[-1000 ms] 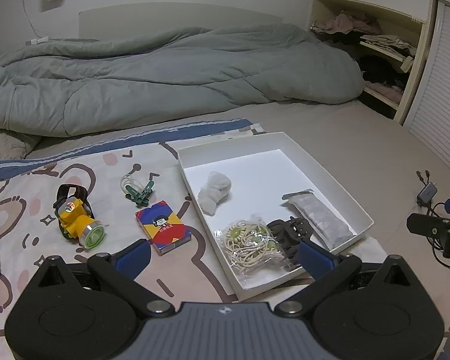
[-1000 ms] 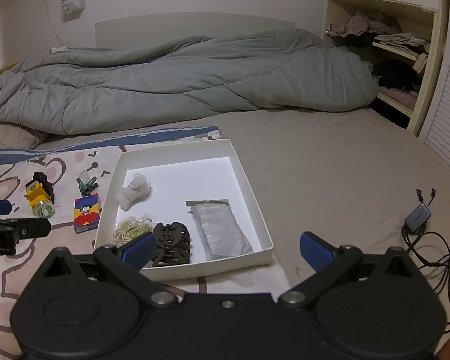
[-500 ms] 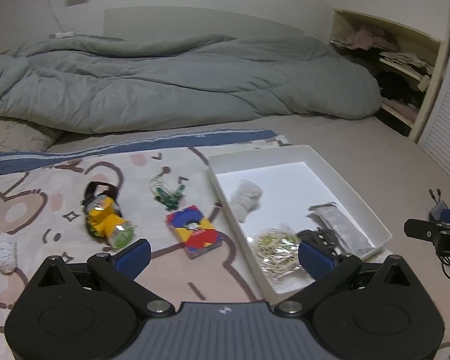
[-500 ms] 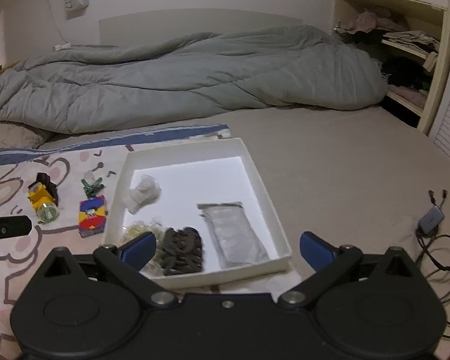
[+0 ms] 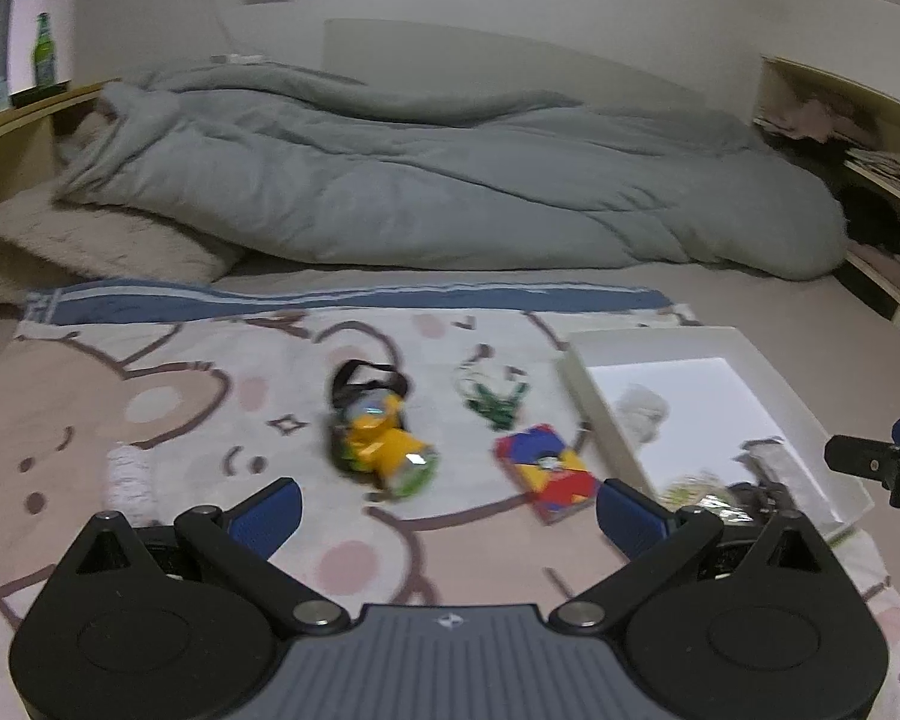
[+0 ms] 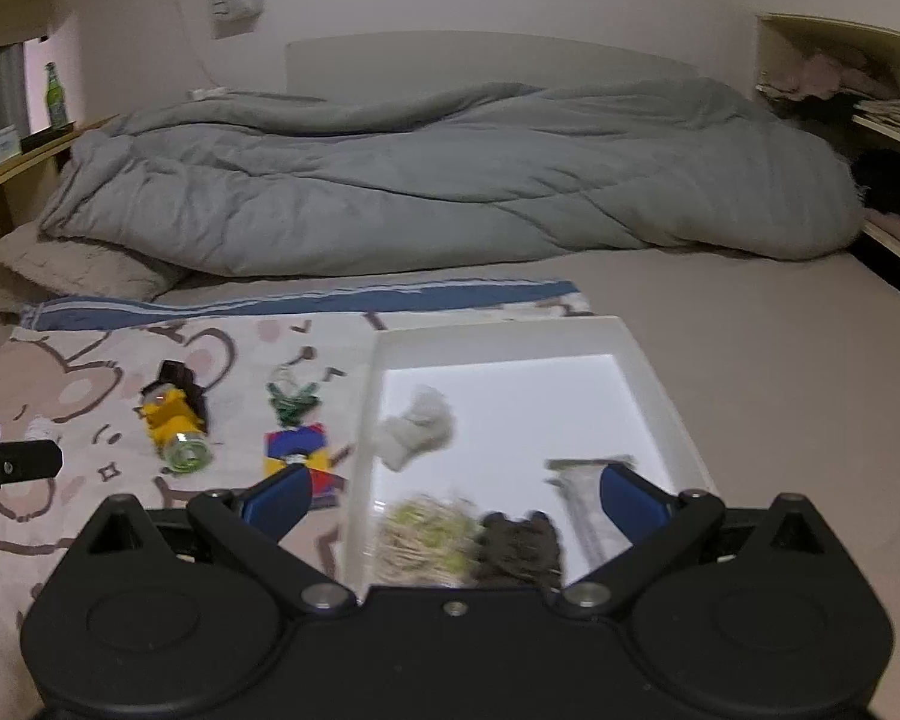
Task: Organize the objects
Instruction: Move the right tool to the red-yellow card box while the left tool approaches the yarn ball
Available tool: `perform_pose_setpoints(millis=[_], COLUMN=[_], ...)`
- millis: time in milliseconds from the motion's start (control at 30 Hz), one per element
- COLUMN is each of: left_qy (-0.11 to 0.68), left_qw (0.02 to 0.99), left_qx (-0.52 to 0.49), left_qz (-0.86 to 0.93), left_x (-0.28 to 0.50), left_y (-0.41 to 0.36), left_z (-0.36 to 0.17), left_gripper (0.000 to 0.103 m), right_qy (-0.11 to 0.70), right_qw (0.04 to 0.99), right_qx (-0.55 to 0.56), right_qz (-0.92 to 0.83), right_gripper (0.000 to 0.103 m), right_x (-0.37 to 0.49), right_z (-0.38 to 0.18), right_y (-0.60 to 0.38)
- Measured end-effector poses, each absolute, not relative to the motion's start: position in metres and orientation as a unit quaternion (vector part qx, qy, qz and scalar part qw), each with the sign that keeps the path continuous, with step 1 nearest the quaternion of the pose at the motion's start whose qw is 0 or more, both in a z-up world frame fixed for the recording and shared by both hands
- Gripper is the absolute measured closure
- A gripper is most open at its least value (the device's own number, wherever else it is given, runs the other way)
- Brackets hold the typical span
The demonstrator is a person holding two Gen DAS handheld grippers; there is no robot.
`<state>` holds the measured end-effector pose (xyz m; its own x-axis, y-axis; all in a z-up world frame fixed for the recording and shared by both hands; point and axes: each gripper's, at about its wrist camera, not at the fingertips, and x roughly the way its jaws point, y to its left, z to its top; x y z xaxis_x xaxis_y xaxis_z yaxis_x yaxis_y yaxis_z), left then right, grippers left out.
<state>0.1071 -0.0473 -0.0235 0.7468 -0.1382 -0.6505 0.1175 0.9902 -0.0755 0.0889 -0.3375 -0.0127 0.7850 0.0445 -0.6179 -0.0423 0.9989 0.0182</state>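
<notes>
yellow headlamp (image 5: 384,447) | long axis diagonal | lens toward left gripper (image 5: 447,510)

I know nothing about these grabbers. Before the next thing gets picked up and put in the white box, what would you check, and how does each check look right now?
1. Left gripper open and empty: ok.
2. Right gripper open and empty: ok.
3. Yellow headlamp on the blanket, nothing on top of it: ok.
4. Card box and green clips apart from the headlamp: ok.
5. Bare floor left in the white box: ok, the far half is free.
6. Sharp view of the items: not ok, both views are blurred.
</notes>
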Motion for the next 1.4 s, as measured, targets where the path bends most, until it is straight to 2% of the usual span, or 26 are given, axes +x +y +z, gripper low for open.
perform_pose_setpoints(millis=[667,1233,1400], left_qy=[0.343,0.344,0.353], left_qw=[0.938,0.928,0.922], left_qx=[-0.042,-0.082,-0.090], left_qz=[0.018,0.119,0.128], left_x=[0.113,0.146,0.159], left_y=[0.052,0.118,0.132], left_z=[-0.032,-0.053,-0.065], left_gripper=[0.000,0.000,0.000], right_qy=[0.316,0.270,0.280], right_qw=[0.945,0.957,0.956], right_qx=[-0.028,0.019,-0.003], right_qz=[0.086,0.100,0.084], right_gripper=[0.000,0.000,0.000], right_x=[0.123,0.156,0.171], right_z=[-0.027,-0.053,-0.067], right_y=[-0.245,-0.231,-0.226])
